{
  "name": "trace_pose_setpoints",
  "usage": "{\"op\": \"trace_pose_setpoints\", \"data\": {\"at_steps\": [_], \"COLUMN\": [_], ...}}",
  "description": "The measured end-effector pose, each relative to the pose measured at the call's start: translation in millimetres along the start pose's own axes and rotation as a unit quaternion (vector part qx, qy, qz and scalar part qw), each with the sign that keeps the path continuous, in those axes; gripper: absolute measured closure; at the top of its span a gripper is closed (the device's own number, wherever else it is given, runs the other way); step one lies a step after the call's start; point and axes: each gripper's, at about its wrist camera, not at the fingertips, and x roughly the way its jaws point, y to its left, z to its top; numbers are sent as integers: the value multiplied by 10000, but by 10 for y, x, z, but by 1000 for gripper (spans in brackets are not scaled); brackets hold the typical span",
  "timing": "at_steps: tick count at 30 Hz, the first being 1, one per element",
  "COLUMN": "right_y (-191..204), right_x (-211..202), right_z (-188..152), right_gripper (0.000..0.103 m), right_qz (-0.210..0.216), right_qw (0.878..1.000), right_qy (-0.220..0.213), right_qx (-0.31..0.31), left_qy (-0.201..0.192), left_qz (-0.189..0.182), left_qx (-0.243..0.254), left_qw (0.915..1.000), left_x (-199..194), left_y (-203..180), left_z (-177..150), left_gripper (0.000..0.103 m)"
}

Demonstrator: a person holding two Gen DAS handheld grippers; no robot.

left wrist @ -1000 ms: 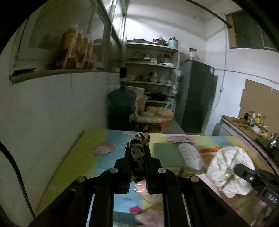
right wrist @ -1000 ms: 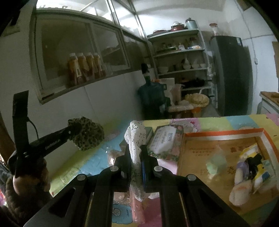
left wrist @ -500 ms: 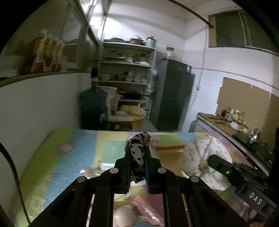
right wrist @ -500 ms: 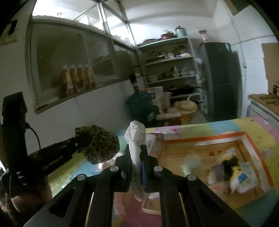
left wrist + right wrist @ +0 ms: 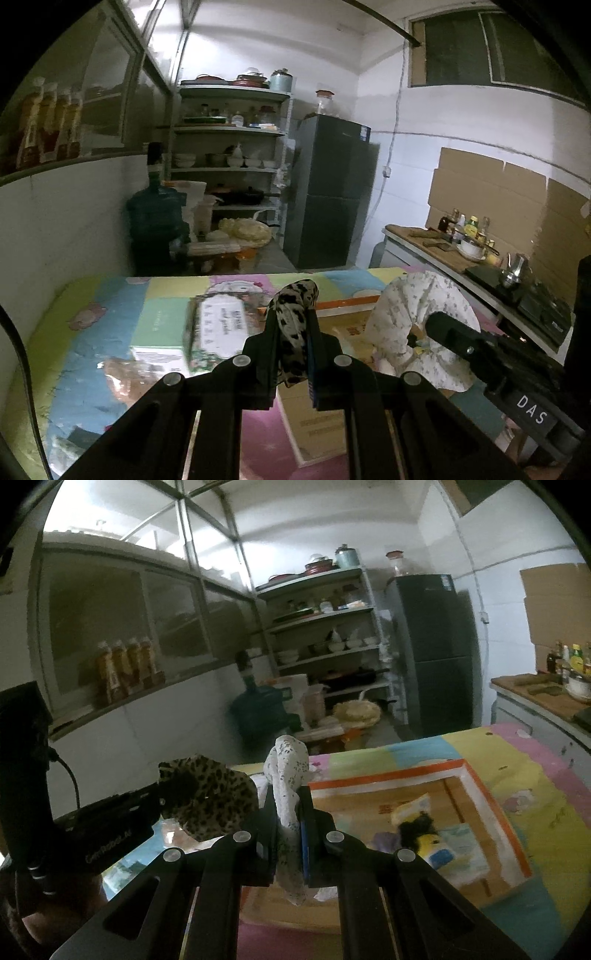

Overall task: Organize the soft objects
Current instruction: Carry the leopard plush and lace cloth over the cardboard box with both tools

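Observation:
My left gripper (image 5: 293, 332) is shut on a leopard-print scrunchie (image 5: 293, 314), held above the table; it also shows in the right wrist view (image 5: 210, 797). My right gripper (image 5: 290, 812) is shut on a white floral scrunchie (image 5: 288, 771), which shows in the left wrist view (image 5: 413, 321) just right of the leopard one. Both hang over a shallow cardboard box with an orange rim (image 5: 476, 775). Inside the box lie several soft items, among them a black and yellow one (image 5: 417, 830).
A floral tissue pack (image 5: 221, 325) and a green-white box (image 5: 159, 332) lie on the colourful cartoon tablecloth (image 5: 92, 325) left of the box. A wall (image 5: 55, 229) runs along the left. A counter with bottles (image 5: 465, 232) stands at the right.
Both grippers have swung to the right with their scrunchies, and now sit over the cardboard box. The two scrunchies are closer together.

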Motion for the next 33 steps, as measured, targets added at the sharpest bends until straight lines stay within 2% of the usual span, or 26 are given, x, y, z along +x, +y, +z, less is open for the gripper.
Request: {"op": "trace_pose_setpoints", "data": {"at_steps": [20,33], "right_y": [-909,-1389], "right_x": [-266,-108], "right_z": [39,135], "right_gripper": [94,94], "right_qz": [-717,-1030], "right_qw": [9963,9932], "right_qy": [-222,-192], "right_qx": [411,515], "left_qy": [336,360], "left_qz": [-452,-365], "left_qx": [237,176], "left_qw": [9981,9985], "left_x": [637,1127], "left_y": [-730,-990], "left_z": [-38,89], "left_gripper": [90,90]}}
